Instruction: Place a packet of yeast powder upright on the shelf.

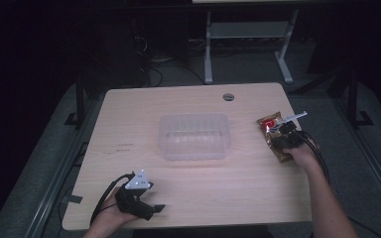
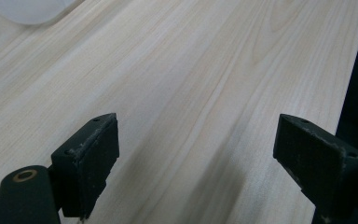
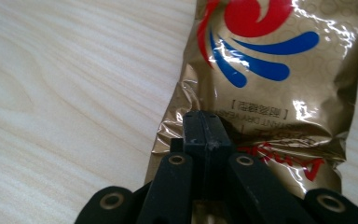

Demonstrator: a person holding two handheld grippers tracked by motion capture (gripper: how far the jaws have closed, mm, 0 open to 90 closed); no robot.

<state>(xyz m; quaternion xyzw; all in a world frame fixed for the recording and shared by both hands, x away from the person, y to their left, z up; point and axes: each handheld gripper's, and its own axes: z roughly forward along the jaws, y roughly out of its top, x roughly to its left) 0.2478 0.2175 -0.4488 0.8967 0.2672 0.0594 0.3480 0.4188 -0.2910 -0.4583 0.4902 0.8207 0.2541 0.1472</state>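
Note:
A gold snack packet (image 1: 270, 144) with a red and blue swirl lies near the table's right edge. In the right gripper view the gold packet (image 3: 279, 79) spreads out past the jaws, its foil creased where they meet it. My right gripper (image 3: 205, 119) is shut, the tips pinching the foil at the packet's near end. From above, the right gripper (image 1: 276, 130) sits over the packet with a hand behind it. My left gripper (image 1: 154, 197) rests at the front left of the table. Its jaws stand wide apart over bare wood, so the left gripper (image 2: 196, 135) is open and holds nothing.
A clear plastic container (image 1: 194, 136) sits in the middle of the wooden table (image 1: 129, 124); its corner (image 2: 28, 9) shows far ahead of the left jaws. A round grommet (image 1: 228, 96) marks the back edge. Dark floor and desk legs lie beyond.

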